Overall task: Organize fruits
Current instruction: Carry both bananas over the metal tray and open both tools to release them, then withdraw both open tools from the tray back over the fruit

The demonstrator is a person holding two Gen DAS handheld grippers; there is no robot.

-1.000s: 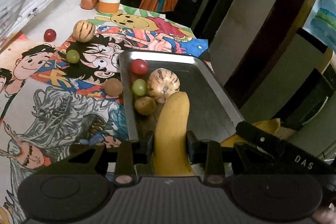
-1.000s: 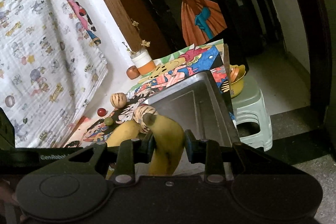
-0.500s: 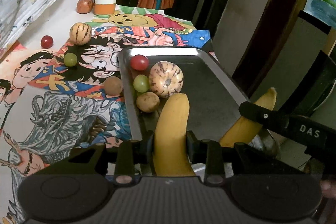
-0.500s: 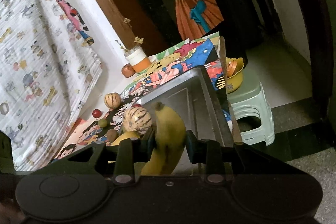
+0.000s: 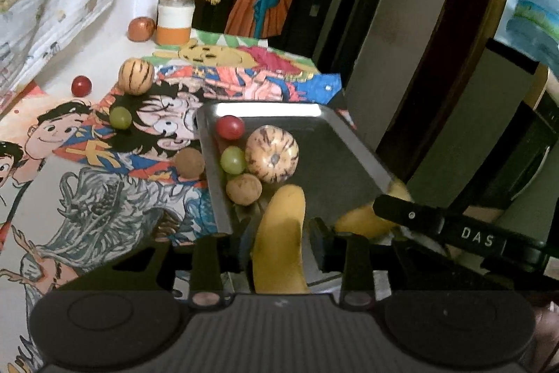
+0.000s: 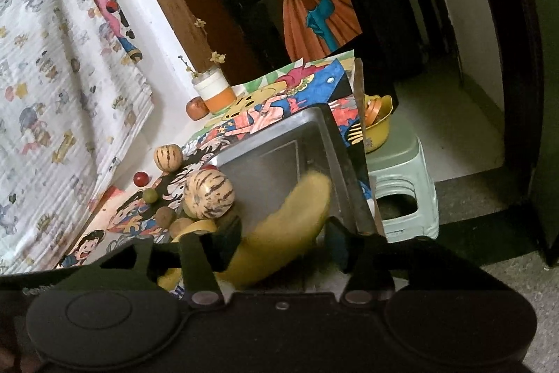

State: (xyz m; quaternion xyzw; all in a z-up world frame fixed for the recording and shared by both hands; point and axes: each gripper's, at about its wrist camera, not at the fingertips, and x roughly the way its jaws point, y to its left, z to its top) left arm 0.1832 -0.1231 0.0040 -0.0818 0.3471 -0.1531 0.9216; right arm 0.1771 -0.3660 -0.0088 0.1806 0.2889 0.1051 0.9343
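**Two bananas at the near end of the tray, both grippers letting go**

Your left gripper (image 5: 279,233) has a banana (image 5: 281,233) between its fingers (image 5: 318,242), and the jaws are opening: a sliver of space shows on either side of the fruit, so the pads no longer press it. The banana points away from you into the metal tray (image 5: 335,156), its tip close to a small tan round fruit (image 5: 244,188).

Your right gripper (image 6: 283,240) is opening too, and more widely. A second banana (image 6: 283,233) lies slanted between its fingers (image 6: 227,238). It sits against the left finger, with a clear space before the right one. Its far end is blurred and reaches over the tray's near right part. In the left wrist view the same banana (image 5: 367,219) shows at the tray's near right corner, partly behind your right gripper's black finger.

Inside the tray, along its left wall, sit a red grape (image 5: 229,127), a green grape (image 5: 233,159) and a striped pepino melon (image 5: 271,153), touching or nearly so.

Still out on the table (image 5: 104,58), on the cartoon-print cloth (image 5: 87,184): a brown round fruit (image 5: 189,163) just outside the tray's left wall, a second green grape (image 5: 121,117), another pepino melon (image 5: 136,76), a second red grape (image 5: 81,85), and a reddish fruit (image 5: 140,28) beside an orange-and-white jar (image 5: 174,25) at the far edge.
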